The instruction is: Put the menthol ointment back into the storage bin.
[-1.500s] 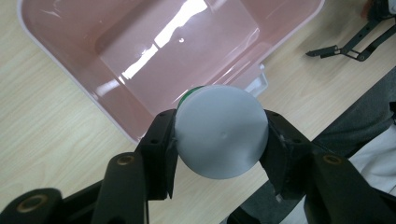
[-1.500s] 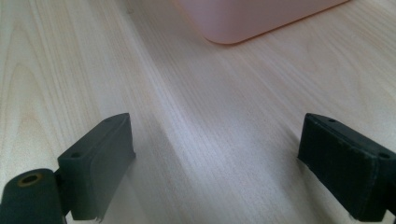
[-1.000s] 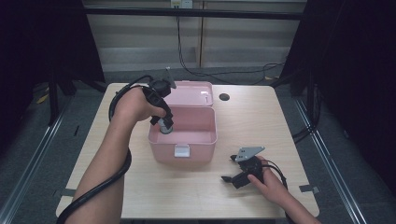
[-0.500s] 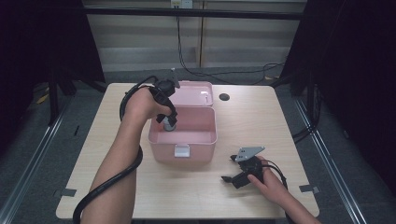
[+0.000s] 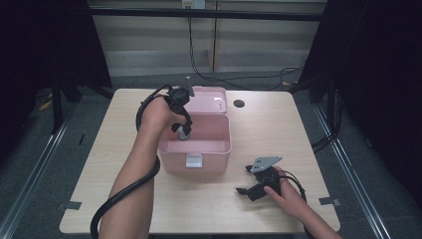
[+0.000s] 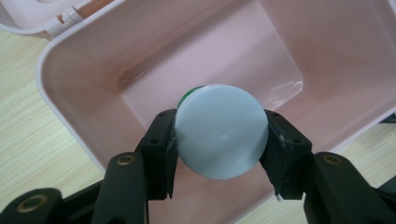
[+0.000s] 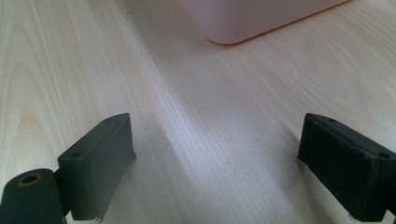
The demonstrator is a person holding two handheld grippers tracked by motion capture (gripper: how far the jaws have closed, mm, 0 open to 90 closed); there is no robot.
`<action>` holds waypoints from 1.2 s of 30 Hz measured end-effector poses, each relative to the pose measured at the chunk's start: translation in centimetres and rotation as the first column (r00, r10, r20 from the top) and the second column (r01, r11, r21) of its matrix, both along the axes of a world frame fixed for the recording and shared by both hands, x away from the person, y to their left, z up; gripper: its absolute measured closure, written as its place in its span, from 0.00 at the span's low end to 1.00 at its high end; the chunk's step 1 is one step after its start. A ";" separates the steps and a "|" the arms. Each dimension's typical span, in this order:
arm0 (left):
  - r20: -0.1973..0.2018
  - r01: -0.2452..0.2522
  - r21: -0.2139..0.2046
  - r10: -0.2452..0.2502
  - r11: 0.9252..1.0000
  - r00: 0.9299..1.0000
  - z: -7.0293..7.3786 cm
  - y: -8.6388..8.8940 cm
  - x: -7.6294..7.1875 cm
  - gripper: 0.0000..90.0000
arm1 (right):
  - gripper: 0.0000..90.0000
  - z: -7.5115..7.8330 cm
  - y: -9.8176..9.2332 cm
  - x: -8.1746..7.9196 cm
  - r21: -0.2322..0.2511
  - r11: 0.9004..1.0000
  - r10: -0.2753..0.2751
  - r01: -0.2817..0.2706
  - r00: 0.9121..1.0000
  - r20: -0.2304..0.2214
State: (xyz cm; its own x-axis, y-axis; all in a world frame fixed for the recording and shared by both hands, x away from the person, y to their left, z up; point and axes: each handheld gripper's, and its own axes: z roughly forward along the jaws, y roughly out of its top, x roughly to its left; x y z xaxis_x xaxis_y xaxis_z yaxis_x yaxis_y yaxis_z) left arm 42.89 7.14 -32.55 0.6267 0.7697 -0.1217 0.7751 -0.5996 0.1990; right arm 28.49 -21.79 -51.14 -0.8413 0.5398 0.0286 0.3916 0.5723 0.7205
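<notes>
1. The light wooden table [image 5: 124, 149] lies under both grippers; in the right gripper view its pale grain runs beneath and ahead of the two black jaws.
2. The pink rectangular plastic box [image 5: 199, 159] stands open directly below the left gripper, its hinged lid [image 5: 206, 99] folded back on the table on the far side of that gripper. In the left gripper view the box's bare pink floor [image 6: 280, 70] spreads out beyond the jaws. In the right gripper view a rounded corner of the same box [image 7: 243, 23] sits ahead of the jaws, well apart from them.
3. The left gripper [image 5: 182, 130], held in the person's left hand [image 5: 157, 112], points down into the box; a black cable trails from it back along the forearm.
4. The right gripper [image 5: 246, 180], held in the person's right hand [image 5: 288, 196], rests low on the table, beside the box's front right corner and apart from it. Its jaws are spread wide with bare wood between them, and a grey three-cornered plate sits on top.
5. The small round bottle with a pale grey flat cap [image 6: 220, 130] is pinched between the left gripper's jaws, one pad pressed on each side of the cap. A strip of green shows just behind the cap's far edge. The bottle sits inside the box's walls; whether it touches the floor cannot be told.
</notes>
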 end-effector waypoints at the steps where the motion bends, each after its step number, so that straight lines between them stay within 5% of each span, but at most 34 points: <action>1: 0.001 0.002 -0.001 -0.002 1.000 1.000 -0.1 0.0 0.1 0.56 | 0.11 0.0 0.0 0.0 -0.001 1.000 0.000 0.000 1.000 0.001; 26: 0.007 -0.081 0.014 0.081 0.997 0.997 -3.0 -0.2 1.9 0.56 | 0.11 0.0 0.0 0.0 0.000 1.000 -0.001 0.001 1.000 0.001; 36: 0.000 -0.153 0.015 0.153 0.988 0.988 -4.1 -0.4 2.5 0.56 | 0.11 0.0 0.0 0.0 0.000 1.000 -0.001 0.001 1.000 0.001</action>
